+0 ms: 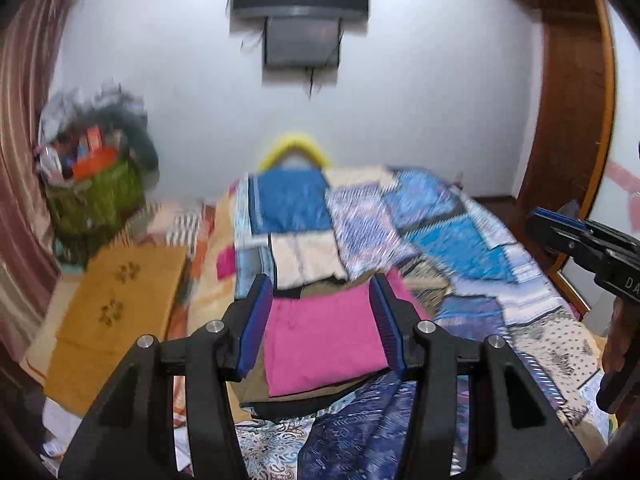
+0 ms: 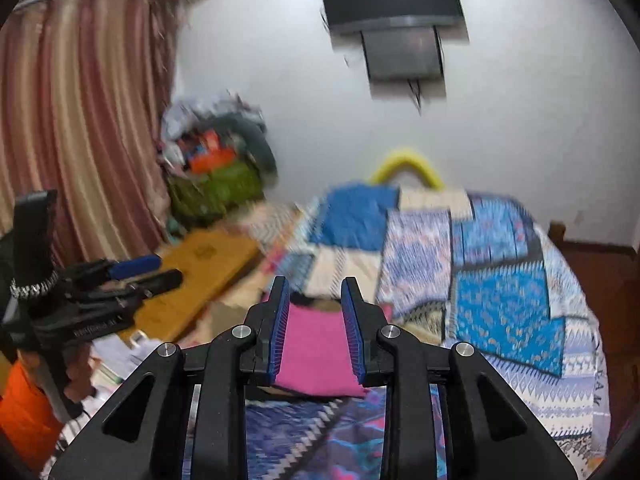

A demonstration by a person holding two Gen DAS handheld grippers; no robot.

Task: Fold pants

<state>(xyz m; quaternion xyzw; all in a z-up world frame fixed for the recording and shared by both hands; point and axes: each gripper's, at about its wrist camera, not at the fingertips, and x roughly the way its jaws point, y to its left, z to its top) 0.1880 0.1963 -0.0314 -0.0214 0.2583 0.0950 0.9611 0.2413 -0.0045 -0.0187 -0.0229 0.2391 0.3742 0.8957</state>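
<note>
Both jaws apart, empty: left gripper [image 1: 322, 320], right gripper [image 2: 314, 326]. Folded pink pants [image 1: 324, 344] lie below and ahead of the jaws on a stack on the bed [image 2: 520, 280]. Fold looks done; next probably another garment.

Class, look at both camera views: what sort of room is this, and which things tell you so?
Most likely a bedroom: a bed under a blue patchwork cotton bedspread, striped pink floor-length curtains, and a folded pink garment on a stack of clothes.
</note>
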